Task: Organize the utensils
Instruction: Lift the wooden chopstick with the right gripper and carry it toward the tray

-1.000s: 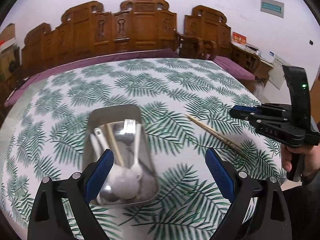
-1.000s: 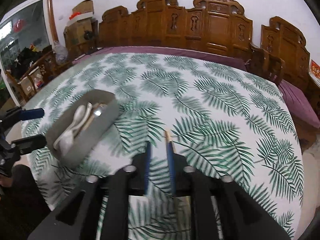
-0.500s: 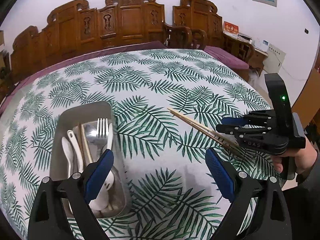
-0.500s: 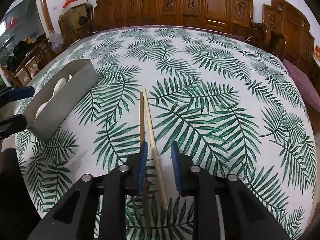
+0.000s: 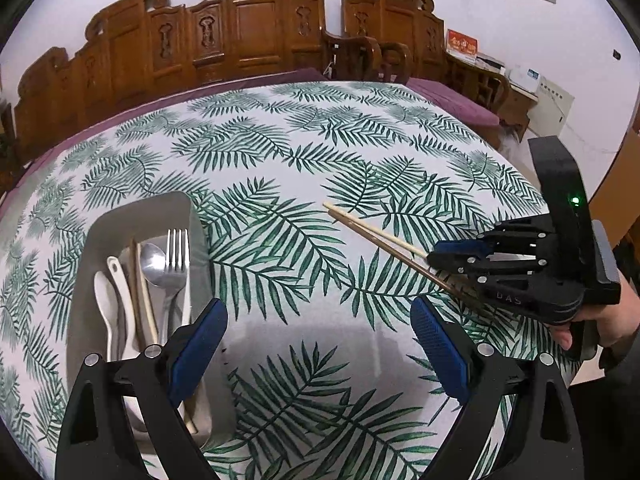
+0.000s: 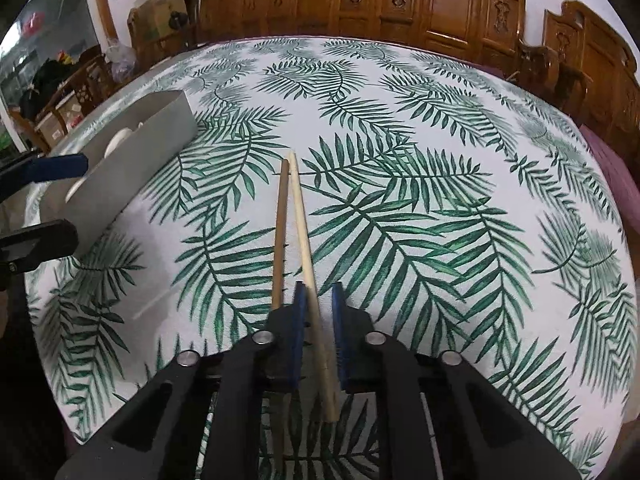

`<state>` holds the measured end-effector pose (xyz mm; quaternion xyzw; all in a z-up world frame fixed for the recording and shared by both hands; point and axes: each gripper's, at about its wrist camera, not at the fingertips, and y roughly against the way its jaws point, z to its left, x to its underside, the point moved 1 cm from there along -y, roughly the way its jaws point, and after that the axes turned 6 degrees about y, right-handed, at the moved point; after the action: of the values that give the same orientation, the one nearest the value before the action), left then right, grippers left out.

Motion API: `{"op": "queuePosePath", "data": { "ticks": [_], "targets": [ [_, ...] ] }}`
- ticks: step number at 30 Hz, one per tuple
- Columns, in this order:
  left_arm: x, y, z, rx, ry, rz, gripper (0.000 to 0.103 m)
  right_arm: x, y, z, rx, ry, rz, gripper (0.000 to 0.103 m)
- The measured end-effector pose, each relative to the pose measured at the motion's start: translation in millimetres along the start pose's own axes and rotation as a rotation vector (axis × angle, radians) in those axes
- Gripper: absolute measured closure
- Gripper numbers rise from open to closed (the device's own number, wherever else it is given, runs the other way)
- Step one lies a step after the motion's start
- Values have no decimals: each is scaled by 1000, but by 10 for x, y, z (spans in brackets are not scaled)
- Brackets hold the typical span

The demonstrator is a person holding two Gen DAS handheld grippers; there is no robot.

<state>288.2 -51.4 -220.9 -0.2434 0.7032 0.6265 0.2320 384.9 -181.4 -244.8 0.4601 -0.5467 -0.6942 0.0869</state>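
Observation:
A grey metal tray (image 5: 176, 208) on the left of the table holds a fork (image 5: 177, 252), a metal spoon (image 5: 154, 260), white spoons and chopsticks; it also shows in the right wrist view (image 6: 132, 168). Two chopsticks (image 5: 376, 236) lie on the leaf-print cloth to its right. My right gripper (image 6: 318, 300) is low over them, jaws narrowly open: the pale chopstick (image 6: 302, 224) runs between the fingers, the darker one (image 6: 280, 232) lies just outside the left finger. It also shows in the left wrist view (image 5: 444, 254). My left gripper (image 5: 316, 344) is open and empty beside the tray's near right corner.
The round table has a leaf-print cloth (image 5: 304, 160) with a purple edge. Carved wooden chairs (image 5: 248, 36) ring the far side. Boxes and clutter (image 6: 160, 0) stand beyond the table's left in the right wrist view.
My right gripper has come down and forward over the two chopsticks, its jaws now straddling the pale one. My left gripper has shifted right, off the tray.

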Motion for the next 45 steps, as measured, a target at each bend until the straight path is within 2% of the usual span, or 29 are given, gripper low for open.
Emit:
{"op": "queuePosePath", "data": {
  "ticks": [6,22,24,28,33,37,45],
  "targets": [
    [-37,-181,-93,-4,-6,28,14,42,49,-109,-9,-11,-1,97],
    [-194,-665,-520,20,-1,93,16,150,271,-644,21,-182,-76,97],
    [-217,-712,-565,29,1,101,27,154,279,-683,23,-195,-79,97],
    [-240,-820,-694,42,-6,124,43,168,286,-733,28,-213,-82,97],
    [-218,-989,-806,7,-20,174,69,179,272,-757,32,-226,-78,97],
    [-218,-1005,-845,-34,-38,177,72,167,269,-738,32,-223,-80,97],
    [-188,-951,-700,-54,-39,198,94,145,280,-706,30,-216,-83,97]
  ]
}}
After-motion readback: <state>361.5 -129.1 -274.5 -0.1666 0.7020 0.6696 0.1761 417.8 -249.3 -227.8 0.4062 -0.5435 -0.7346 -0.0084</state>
